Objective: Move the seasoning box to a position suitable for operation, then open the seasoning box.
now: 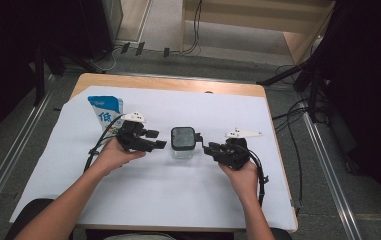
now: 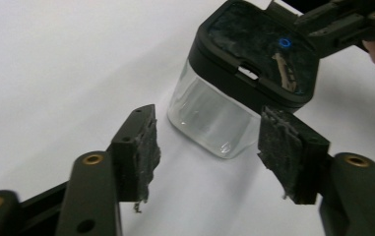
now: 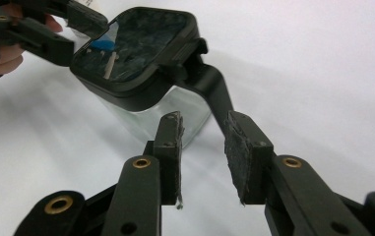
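Glass with a black lid, the jar (image 1: 183, 143) stands mid-table on the white sheet (image 1: 153, 200), lid seated, handle toward the right gripper (image 1: 209, 148). That gripper's jaws are parted a little beside the handle, pinching nothing. The left gripper (image 1: 157, 139) sits just beside the jar, jaws spread and empty. Judging by this, the jar looks set down and let go; a milk carton (image 1: 106, 111) waits untouched.

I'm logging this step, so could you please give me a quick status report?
Left gripper open, empty. Right gripper open beside the handle. Clear jar upright, black lid shut. Milk carton stands behind, clear of the work.
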`<state>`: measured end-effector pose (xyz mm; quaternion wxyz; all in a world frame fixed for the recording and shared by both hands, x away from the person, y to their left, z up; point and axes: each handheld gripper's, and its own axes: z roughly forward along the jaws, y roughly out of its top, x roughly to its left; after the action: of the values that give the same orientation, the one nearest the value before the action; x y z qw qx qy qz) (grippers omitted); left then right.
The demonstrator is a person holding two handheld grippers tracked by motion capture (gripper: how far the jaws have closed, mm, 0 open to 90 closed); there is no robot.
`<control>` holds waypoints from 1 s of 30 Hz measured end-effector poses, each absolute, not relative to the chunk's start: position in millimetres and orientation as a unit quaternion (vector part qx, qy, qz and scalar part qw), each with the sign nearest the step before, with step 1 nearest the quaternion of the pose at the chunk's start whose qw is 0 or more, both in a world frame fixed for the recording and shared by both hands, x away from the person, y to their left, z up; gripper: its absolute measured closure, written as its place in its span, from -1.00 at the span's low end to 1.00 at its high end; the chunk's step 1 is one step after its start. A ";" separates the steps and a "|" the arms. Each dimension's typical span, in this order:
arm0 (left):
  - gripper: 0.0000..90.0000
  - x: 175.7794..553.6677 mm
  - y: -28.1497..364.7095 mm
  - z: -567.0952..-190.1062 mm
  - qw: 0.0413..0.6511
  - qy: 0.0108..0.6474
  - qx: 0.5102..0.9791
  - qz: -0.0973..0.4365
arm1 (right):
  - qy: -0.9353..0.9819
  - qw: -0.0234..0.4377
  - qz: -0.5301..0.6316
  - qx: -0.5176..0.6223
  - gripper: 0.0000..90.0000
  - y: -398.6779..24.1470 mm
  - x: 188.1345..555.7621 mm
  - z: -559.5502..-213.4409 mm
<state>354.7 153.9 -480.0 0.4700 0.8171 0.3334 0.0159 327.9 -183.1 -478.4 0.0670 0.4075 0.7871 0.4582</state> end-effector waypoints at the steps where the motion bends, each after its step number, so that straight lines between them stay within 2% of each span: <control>1: -0.22 354.9 153.8 -479.8 0.476 0.330 0.815 0.005 | 0.787 0.069 0.459 0.407 0.54 -184.0 328.8 -478.8; 3: -0.45 356.4 152.1 -477.9 0.471 0.307 0.827 -0.016 | 0.786 0.070 0.457 0.410 0.57 -184.8 330.3 -479.5; 4: -0.53 355.7 149.7 -476.4 0.461 0.296 0.837 -0.010 | 0.786 0.070 0.457 0.412 0.57 -184.8 330.9 -479.8; 7: -0.59 354.9 144.6 -473.1 0.459 0.275 0.844 -0.007 | 0.784 0.070 0.457 0.415 0.63 -185.0 333.5 -481.1; 13: -0.67 361.9 142.0 -470.6 0.467 0.279 0.839 -0.009 | 0.778 0.065 0.454 0.429 1.00 -188.3 340.7 -478.7; 30: -0.69 373.8 127.5 -478.5 0.446 0.250 0.860 -0.005 | 0.784 0.050 0.443 0.431 1.00 -180.3 359.7 -482.4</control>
<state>373.8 127.5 -478.5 0.4455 0.8596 0.2502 -0.0054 359.7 -180.3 -482.4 0.0499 0.4314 0.7844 0.4428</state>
